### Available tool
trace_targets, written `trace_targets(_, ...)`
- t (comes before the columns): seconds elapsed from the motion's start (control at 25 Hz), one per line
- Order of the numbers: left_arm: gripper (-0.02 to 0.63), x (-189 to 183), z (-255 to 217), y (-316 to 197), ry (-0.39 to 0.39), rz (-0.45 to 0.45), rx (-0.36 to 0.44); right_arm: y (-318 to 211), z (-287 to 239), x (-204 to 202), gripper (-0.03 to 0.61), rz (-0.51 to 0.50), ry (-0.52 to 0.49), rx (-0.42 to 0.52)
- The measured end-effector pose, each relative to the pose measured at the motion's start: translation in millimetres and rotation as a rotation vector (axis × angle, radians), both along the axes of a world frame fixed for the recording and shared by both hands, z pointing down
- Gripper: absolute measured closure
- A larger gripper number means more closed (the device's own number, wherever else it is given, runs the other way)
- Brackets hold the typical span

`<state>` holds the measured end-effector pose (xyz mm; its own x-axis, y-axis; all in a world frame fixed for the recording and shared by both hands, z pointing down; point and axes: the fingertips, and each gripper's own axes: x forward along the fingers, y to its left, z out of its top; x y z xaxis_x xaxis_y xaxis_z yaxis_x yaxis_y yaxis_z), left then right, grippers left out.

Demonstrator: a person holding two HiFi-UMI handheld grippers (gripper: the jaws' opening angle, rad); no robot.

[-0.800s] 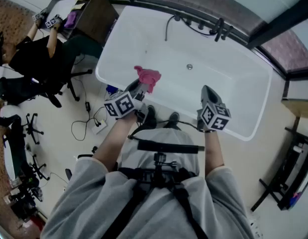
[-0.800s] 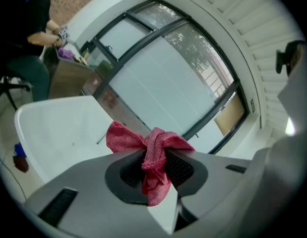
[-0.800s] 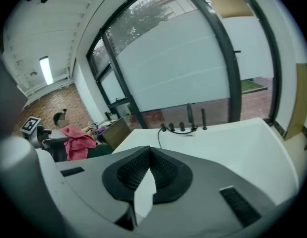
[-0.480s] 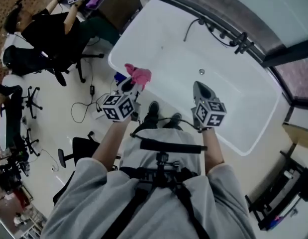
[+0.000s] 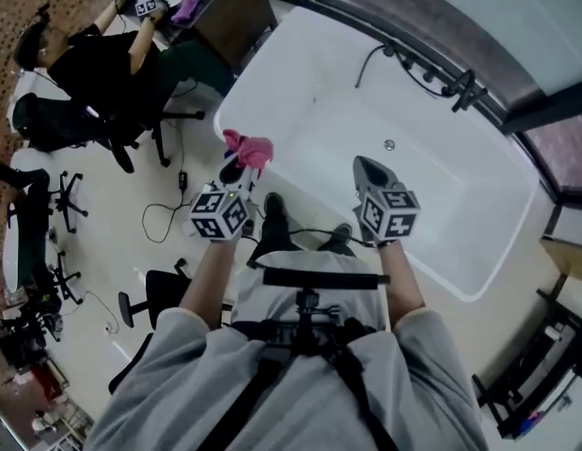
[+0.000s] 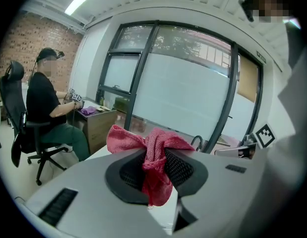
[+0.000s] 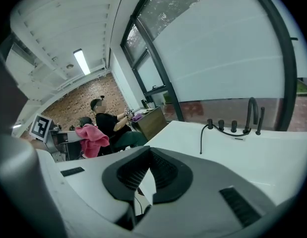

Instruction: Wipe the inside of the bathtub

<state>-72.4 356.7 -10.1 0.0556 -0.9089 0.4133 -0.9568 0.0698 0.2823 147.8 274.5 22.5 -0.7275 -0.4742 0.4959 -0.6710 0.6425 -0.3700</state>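
the left gripper is clamping a crumpled pink cloth between its jaws, the fabric bunching above the pads and hanging below them. compared with a moment earlier, it is sitting closer to the near left corner of the white rounded bathtub, with the cloth now over the rim rather than over the basin. the right gripper is holding its jaws together on nothing, hovering over the tub's near edge as before. a seated person in black is now showing more fully at the upper left.
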Motion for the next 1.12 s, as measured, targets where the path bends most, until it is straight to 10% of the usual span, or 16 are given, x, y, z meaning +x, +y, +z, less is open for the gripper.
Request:
trace_targets(0.76,0.526,-132.1,-0.5,-123.1,-0.049,0.427,0.001,-44.1,-5.8,-167.3,0.569,0.255,-0.019,-0.001)
trace_targets(1.12,0.526,-111.1,12.4,-178.9,-0.059,0.421,-0.034,-82.3,-5.7,-158.1,0.569,0.227,-0.012,-0.003)
